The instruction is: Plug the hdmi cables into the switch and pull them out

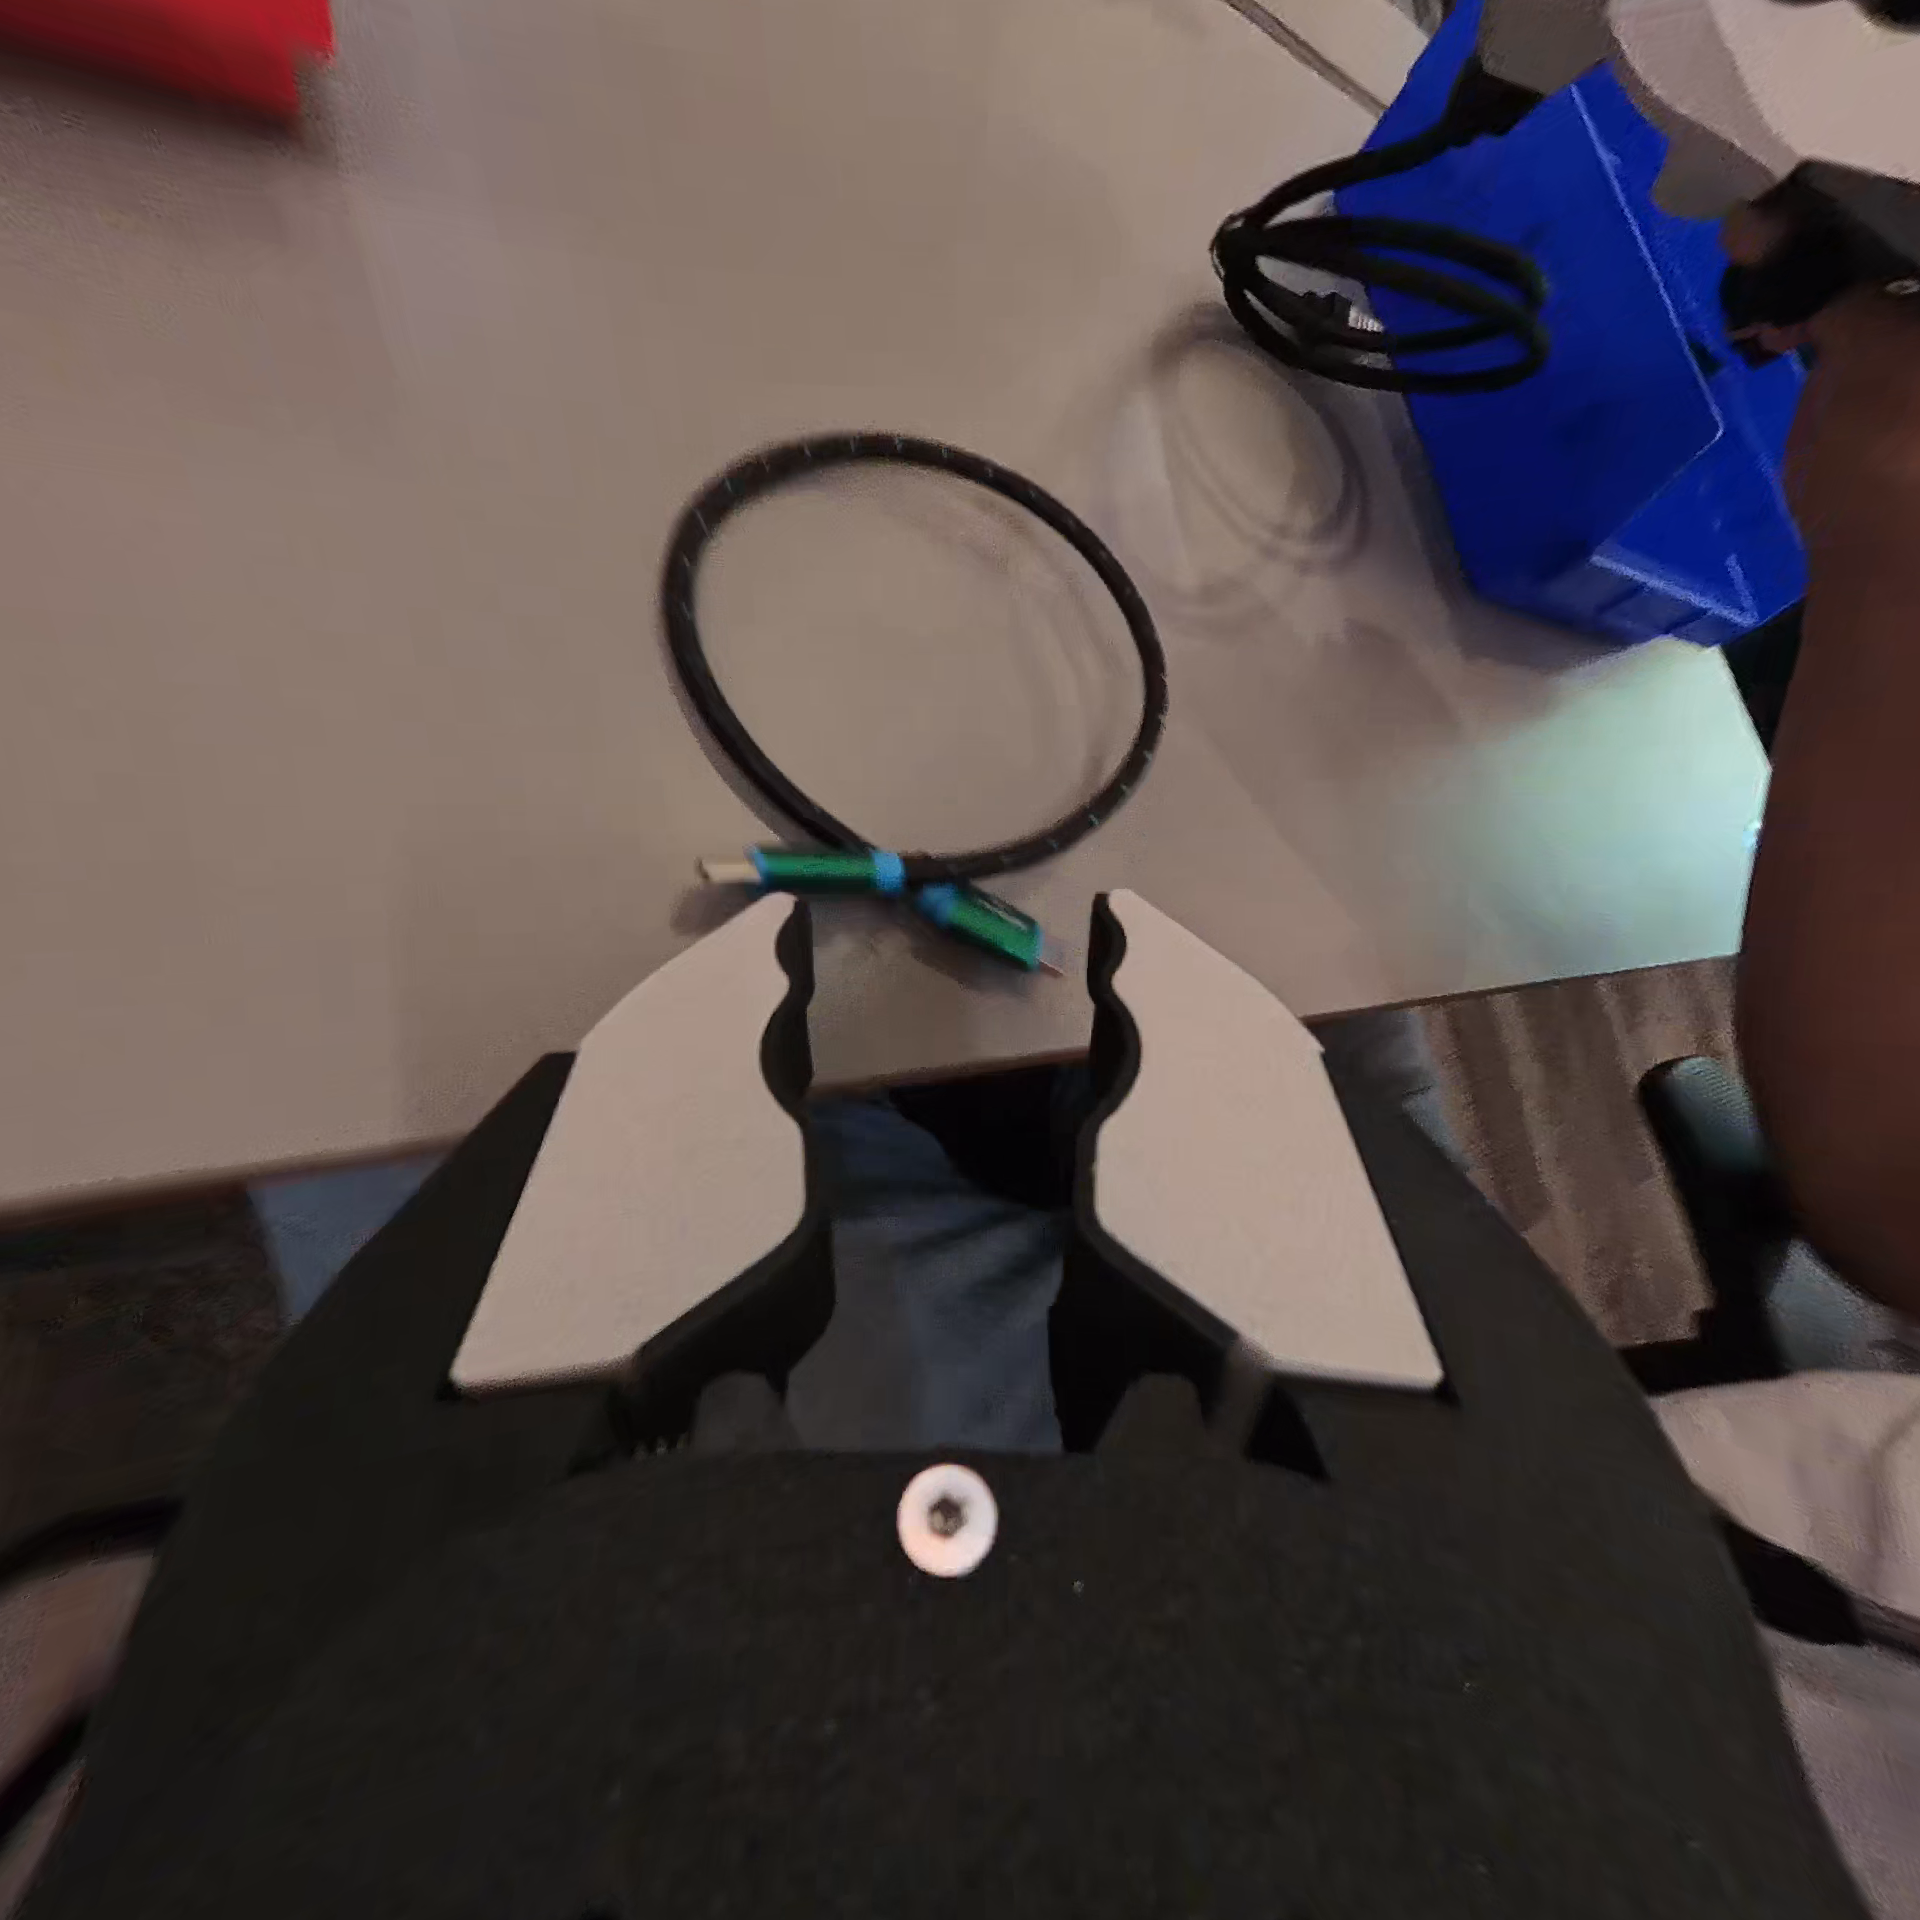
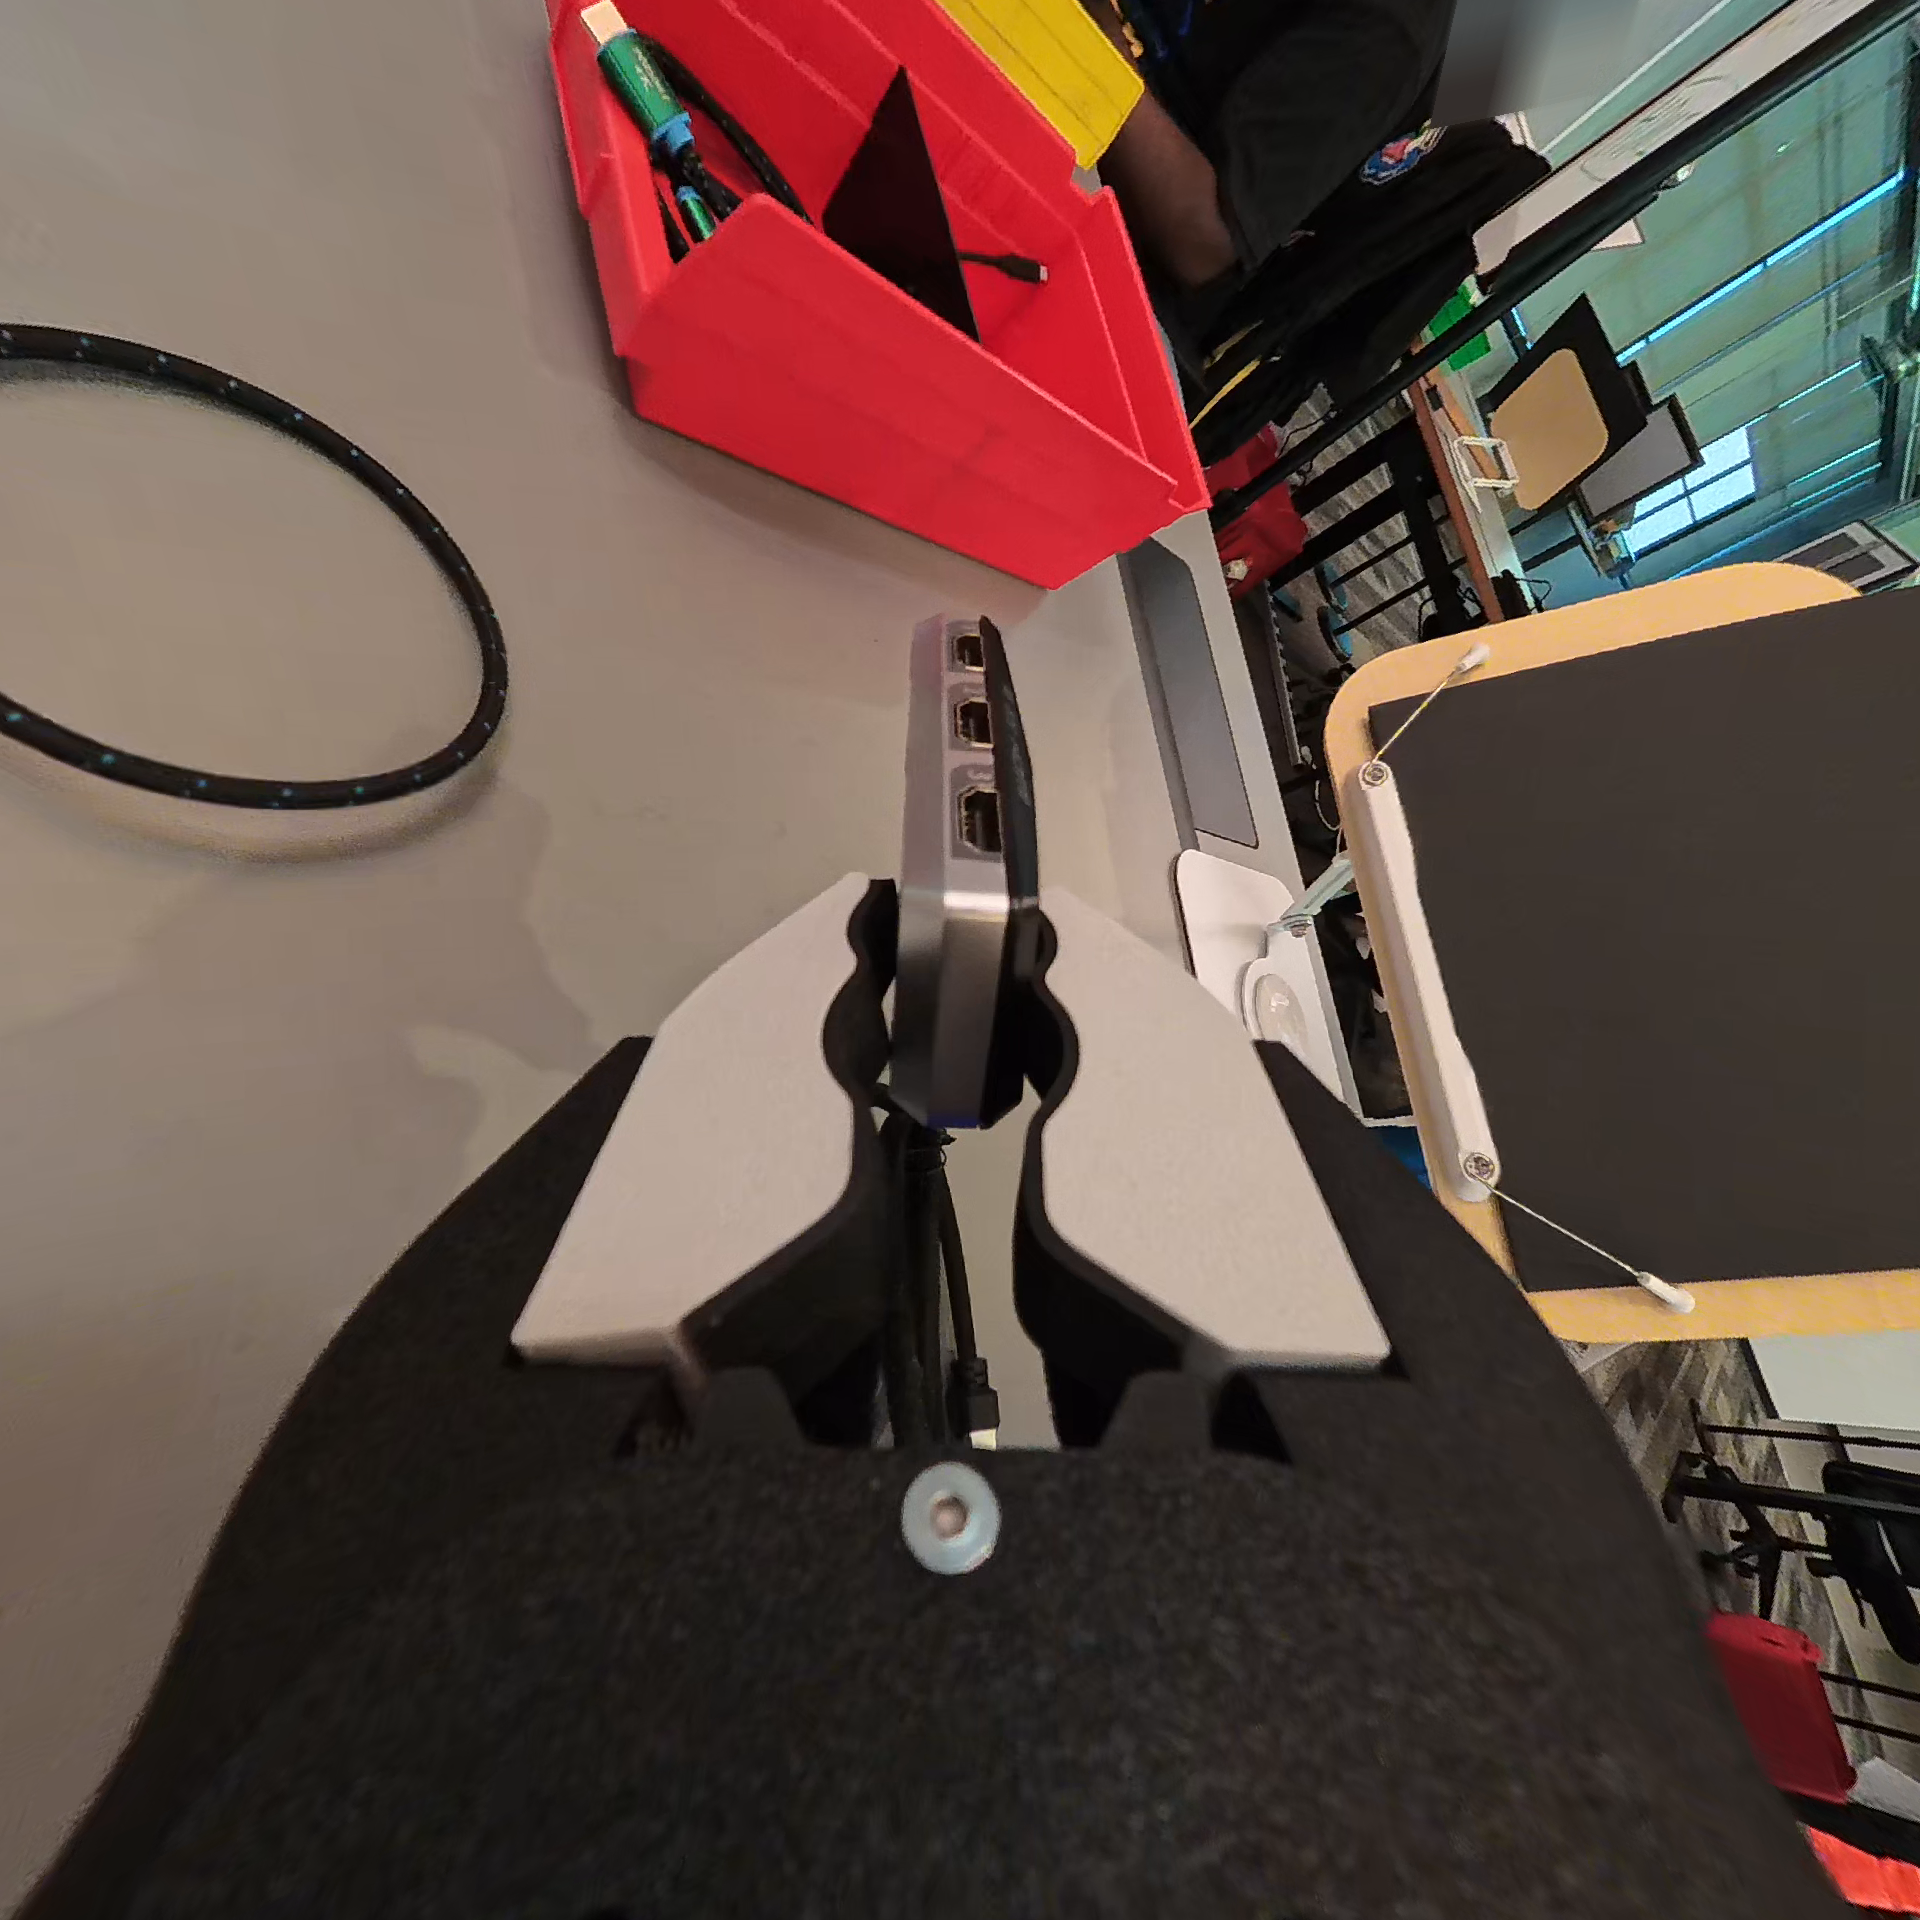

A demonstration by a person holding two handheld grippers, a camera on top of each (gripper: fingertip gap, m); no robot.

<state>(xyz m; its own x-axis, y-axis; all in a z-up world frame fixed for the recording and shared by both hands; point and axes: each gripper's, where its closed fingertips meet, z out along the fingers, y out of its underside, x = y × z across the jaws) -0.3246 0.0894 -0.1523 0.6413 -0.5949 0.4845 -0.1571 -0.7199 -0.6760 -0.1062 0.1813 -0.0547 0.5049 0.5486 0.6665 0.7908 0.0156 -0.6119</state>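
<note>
Gripping one silver switch (image 2: pixel 951 925) edge-on, the right gripper (image 2: pixel 956 971) has both jaws pressed against the switch's flat faces, with the box lifted above the grey table (image 2: pixel 312 1039). Three ports (all empty) run in a row along the switch's narrow upward face, and a black cord runs along its right side; more black leads hang beneath it between the fingers. Beyond the switch sits one red bin (image 2: pixel 883 395), which holds at least one cable with a green plug (image 2: pixel 642 75) and blue collar, plus a thin black lead. To the left of the switch one braided black cable curves across the table.

That same braided cable (image 1: pixel 914 665), seen from the left wrist, lies in a single loop, black with faint teal flecks, its two green plugs (image 1: pixel 810 871) with blue collars crossing at the loop's near end, close to the table's front edge. Just short of those plugs, the left gripper (image 1: pixel 945 925) hovers with jaws spread wide and nothing between them. One blue bin (image 1: pixel 1621 436) stands to the right of the loop, a coiled black cord (image 1: pixel 1382 291) draped in front of it.
</note>
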